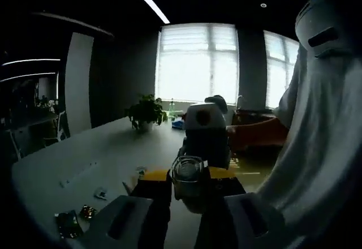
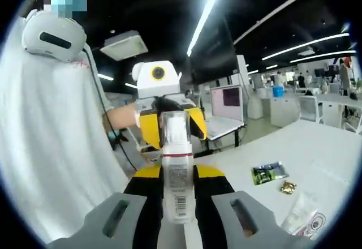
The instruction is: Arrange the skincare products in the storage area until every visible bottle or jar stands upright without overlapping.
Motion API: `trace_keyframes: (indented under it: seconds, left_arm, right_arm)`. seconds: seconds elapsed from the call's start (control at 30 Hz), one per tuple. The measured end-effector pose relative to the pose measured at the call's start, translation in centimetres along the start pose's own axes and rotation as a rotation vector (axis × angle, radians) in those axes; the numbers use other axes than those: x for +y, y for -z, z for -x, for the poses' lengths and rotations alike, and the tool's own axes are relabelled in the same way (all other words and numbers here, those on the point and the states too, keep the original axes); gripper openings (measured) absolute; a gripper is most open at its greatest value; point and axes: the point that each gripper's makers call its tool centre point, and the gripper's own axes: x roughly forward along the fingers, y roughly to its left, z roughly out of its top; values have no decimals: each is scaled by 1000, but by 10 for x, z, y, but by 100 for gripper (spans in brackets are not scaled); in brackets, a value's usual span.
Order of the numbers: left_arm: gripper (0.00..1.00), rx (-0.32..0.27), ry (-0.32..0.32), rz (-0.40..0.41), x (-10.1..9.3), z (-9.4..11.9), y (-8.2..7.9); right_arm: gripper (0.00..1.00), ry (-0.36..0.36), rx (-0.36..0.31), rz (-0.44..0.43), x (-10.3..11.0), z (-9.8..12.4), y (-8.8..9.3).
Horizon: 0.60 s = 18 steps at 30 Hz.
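Note:
A pump bottle [image 2: 177, 189] with a clear cap and a white barcode label lies lengthwise between the two grippers, above the white table [image 2: 317, 147]. My right gripper [image 2: 176, 172] is shut on its body, base toward the camera. My left gripper [image 2: 171, 125] faces it, with its yellow-and-black jaws closed around the clear cap. In the left gripper view the cap [image 1: 187, 174] shows end-on between the pads of my left gripper [image 1: 188, 182], with the right gripper [image 1: 206, 133] right behind it. The bottle's body is hidden there.
A person in white stands close beside both grippers. On the table lie a green packet [image 2: 270, 172], a small gold-wrapped piece [image 2: 288, 187] and a clear sachet [image 2: 302, 215]. A potted plant [image 1: 146, 113] stands farther back, and a laptop [image 2: 226, 110] beyond the table's end.

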Motion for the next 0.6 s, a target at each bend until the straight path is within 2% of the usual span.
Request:
trace_keyframes:
  seconds: [0.07,0.2,0.37,0.5,0.6]
  left_arm:
    - [22,41,-5,-38,0,-8,8]
    - [21,115,19,-105,-3,-32,23]
    - [21,137,69,-93,-5,-58,38]
    - [21,156,104,-53,-9,-75,49]
    - [21,190,101,-54,-11,-90,63]
  right_arm:
    - [21,58,68,22,-7,6,12]
    - [21,129,145,22,-12,15,30]
    - [21,239,189,3,-19,35,55]
    - [20,247,215,-3,-22,48,68]
    - [19,243,272,9,-28,57,86]
